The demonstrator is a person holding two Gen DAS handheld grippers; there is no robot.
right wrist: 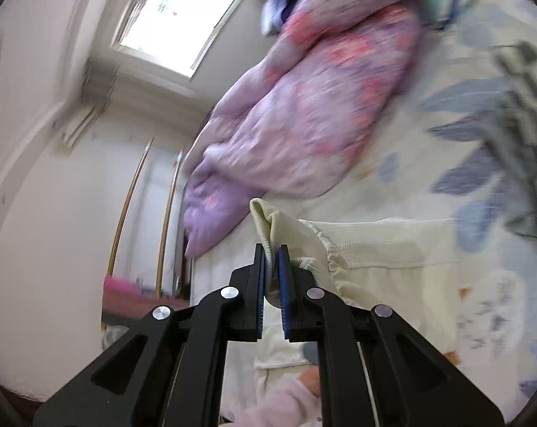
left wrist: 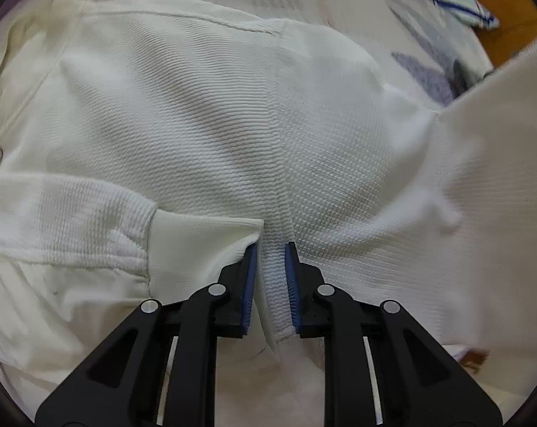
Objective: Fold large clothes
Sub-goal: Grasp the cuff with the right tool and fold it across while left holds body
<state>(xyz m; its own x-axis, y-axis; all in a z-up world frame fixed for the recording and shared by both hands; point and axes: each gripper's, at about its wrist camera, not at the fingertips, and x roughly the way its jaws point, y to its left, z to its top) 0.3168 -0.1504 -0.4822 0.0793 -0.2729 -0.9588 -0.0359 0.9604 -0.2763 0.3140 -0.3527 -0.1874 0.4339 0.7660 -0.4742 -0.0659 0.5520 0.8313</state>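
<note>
A large white waffle-knit garment (left wrist: 204, 117) lies spread over the bed and fills the left wrist view. A sleeve with a smooth cuff (left wrist: 197, 245) lies across it at lower left. My left gripper (left wrist: 271, 249) points down and is shut on a thick ribbed fold of the garment's edge. In the right wrist view, my right gripper (right wrist: 270, 249) is lifted above the bed and shut on a cream hem corner of the garment (right wrist: 268, 217). The cloth trails from it down to the right (right wrist: 385, 245).
A purple floral quilt (right wrist: 304, 106) is bunched at the far side of the bed. The bedsheet (right wrist: 482, 302) has blue leaf prints. A light folded cloth with blue trim (left wrist: 457, 0) lies at the bed's far corner. A wall and a window (right wrist: 175, 14) stand beyond.
</note>
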